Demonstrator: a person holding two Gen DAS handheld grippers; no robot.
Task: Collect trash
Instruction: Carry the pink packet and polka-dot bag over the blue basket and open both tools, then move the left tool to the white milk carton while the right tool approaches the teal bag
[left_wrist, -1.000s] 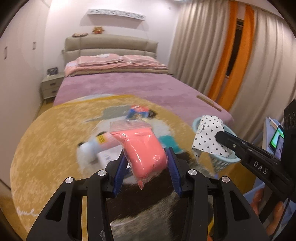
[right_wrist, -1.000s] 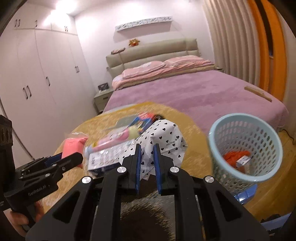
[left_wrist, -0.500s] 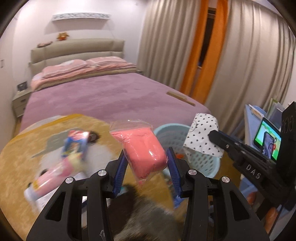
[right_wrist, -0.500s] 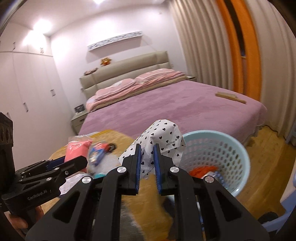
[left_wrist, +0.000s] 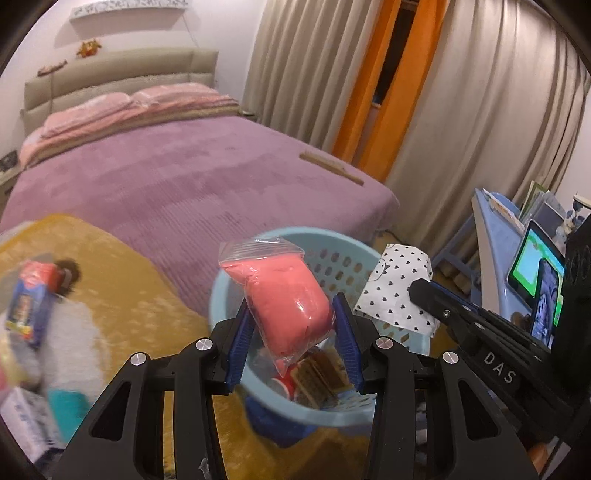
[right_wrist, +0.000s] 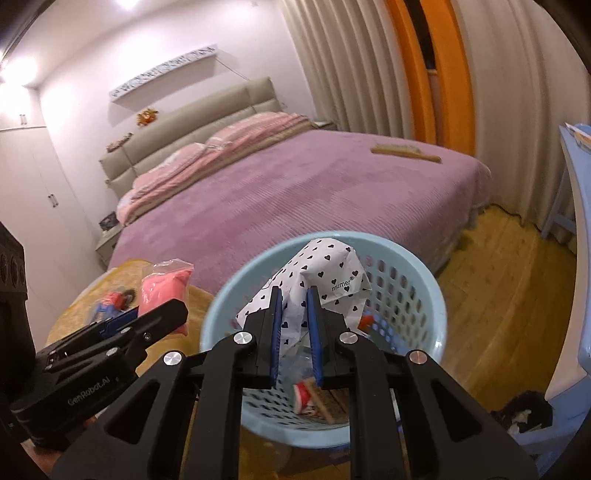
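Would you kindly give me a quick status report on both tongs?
Left tongs shut on pink bag, above basket. Right tongs shut on heart-print wrapper, over basket mouth. Nothing blocking the drop.

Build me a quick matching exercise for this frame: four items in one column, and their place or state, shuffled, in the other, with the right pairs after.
Items
1. pink bag
2. heart-print wrapper
3. blue basket
4. wooden brush

Places or states
A. lying on the purple bed
B. clamped in the left gripper
C. on the floor, trash already inside
D. clamped in the right gripper

Pairs: 1-B, 2-D, 3-C, 4-A
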